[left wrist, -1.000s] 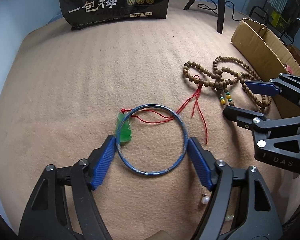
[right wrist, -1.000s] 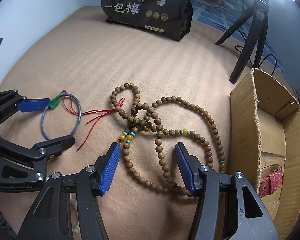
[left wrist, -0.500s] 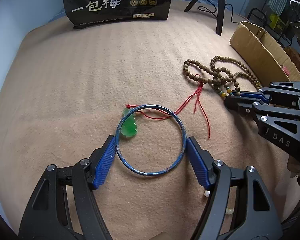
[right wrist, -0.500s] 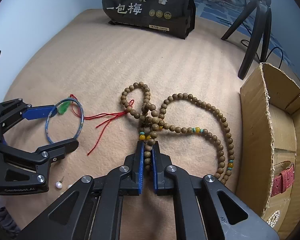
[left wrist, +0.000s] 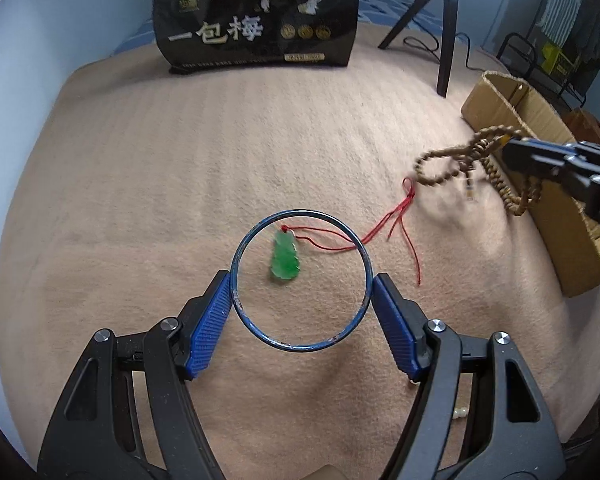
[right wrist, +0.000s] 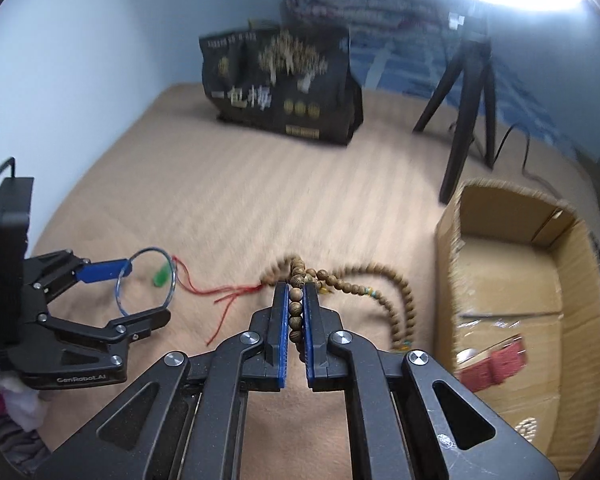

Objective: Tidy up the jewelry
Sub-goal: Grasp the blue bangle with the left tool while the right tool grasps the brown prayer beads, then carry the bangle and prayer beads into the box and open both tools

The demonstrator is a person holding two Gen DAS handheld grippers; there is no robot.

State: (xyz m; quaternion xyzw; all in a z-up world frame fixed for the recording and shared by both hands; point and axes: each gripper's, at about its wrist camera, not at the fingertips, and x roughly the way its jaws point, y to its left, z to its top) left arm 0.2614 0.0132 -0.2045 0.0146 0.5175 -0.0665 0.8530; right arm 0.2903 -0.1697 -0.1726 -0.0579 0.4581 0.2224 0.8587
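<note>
i have the right gripper (right wrist: pixel 295 312) clamped on a strand of the long brown wooden bead necklace (right wrist: pixel 384 298), jaws nearly together with a column of beads pinched between the blue pads. the rest of the strand hangs in loops off the tan blanket (right wrist: pixel 228 200), blurred, so i judge it is in the air and swinging. the step in hand looks like carrying the beads to the open cardboard box (right wrist: pixel 512 248) just to my right, where a red strap (right wrist: pixel 492 364) already lies.

my left gripper (left wrist: pixel 302 312) sits spread wide around the thin blue metal bangle (left wrist: pixel 300 280), its pads at or just beside the ring's two sides; i cannot tell if they press it. the green jade pendant (left wrist: pixel 285 258) lies inside the ring, and its red cord (left wrist: pixel 396 216) runs out over the rim toward the beads.

next i need to lift high enough to clear the box's near wall, then let go inside it. the red cord ends close to the hanging loops, so a snag could drag the pendant. the blanket toward the black printed bag (right wrist: pixel 284 88) and black tripod (right wrist: pixel 466 112) is bare, leaving free room there.
</note>
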